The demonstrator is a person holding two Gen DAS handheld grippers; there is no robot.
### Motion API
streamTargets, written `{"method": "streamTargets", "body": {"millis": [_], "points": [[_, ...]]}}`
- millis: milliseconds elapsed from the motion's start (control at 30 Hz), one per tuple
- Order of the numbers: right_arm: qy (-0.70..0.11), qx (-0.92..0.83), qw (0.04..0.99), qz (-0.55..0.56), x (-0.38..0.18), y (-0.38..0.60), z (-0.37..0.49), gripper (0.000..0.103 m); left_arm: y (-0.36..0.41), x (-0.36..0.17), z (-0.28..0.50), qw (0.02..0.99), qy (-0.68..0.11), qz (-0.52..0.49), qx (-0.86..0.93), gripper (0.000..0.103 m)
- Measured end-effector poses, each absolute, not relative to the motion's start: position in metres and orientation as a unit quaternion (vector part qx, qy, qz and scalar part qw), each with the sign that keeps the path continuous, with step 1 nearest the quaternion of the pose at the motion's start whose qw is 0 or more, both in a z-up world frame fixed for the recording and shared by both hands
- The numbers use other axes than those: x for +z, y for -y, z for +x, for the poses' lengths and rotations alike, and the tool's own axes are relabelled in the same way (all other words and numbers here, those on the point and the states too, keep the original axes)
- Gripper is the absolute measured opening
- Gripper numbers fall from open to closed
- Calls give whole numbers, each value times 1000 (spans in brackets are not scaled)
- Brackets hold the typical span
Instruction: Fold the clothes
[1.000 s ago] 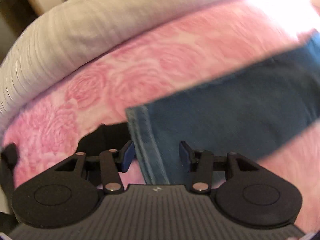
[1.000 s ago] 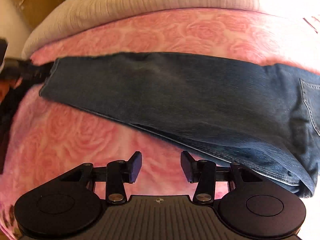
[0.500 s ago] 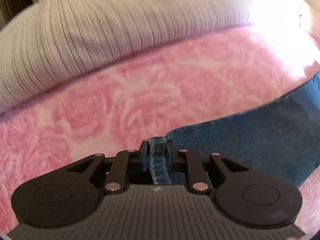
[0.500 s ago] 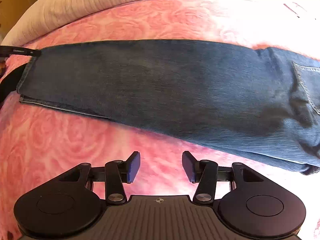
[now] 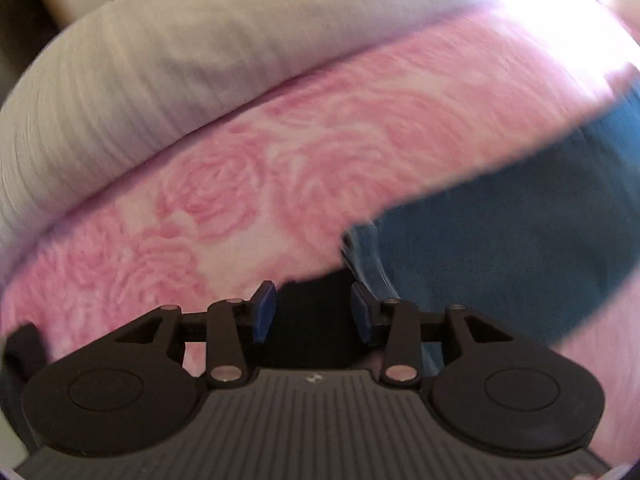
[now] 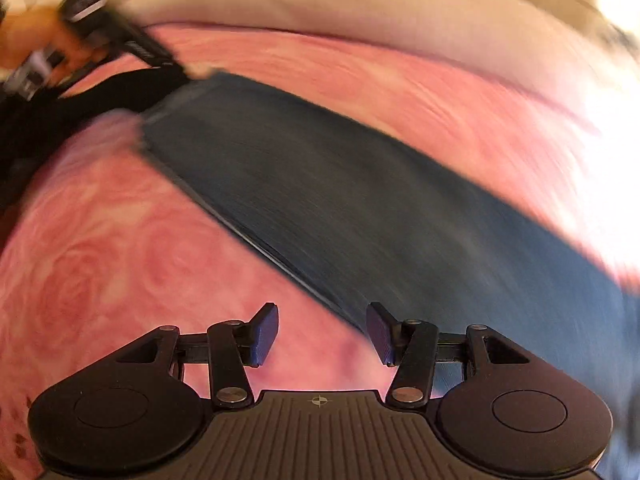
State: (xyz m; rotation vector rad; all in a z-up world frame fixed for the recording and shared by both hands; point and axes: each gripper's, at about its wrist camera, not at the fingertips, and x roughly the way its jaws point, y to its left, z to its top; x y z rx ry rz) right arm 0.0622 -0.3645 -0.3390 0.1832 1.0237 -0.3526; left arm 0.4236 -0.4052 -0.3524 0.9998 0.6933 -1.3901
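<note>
Blue jeans (image 6: 360,200) lie flat on the pink rose blanket (image 6: 100,260), one leg running from upper left to lower right in the right wrist view. The leg's hem (image 5: 360,248) lies just ahead of my left gripper's right finger. My left gripper (image 5: 312,304) is opening with no denim between its blue pads, only a dark shape behind them. My right gripper (image 6: 323,324) is open and still widening over bare blanket, its right finger at the leg's near edge. A hand (image 6: 28,40) holds the left gripper at the hem end.
A white ribbed pillow or duvet (image 5: 180,60) runs along the far side of the blanket (image 5: 240,200). Dark fabric (image 6: 48,128) sits at the left edge beside the hem. Strong glare washes out the upper right. Both views are blurred by motion.
The left gripper was shut on the hem half a second ago and has let go, so the hem now lies to its right. The right view has rolled and swung along the leg.
</note>
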Motion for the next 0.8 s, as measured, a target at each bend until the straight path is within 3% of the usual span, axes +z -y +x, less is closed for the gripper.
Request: {"method": "streamTargets", "body": {"millis": [267, 467, 633, 800], "points": [[-473, -89, 876, -29, -356, 331, 138, 53, 371, -389, 421, 582, -417, 362, -596, 38], [-469, -37, 872, -139, -375, 292, 184, 54, 358, -362, 421, 604, -389, 369, -590, 33], [-445, -25, 878, -175, -390, 269, 221, 65, 331, -327, 424, 643, -337, 376, -575, 35], [-435, -34, 864, -250, -416, 243, 248, 65, 317, -304, 430, 673, -318, 354, -567, 37]]}}
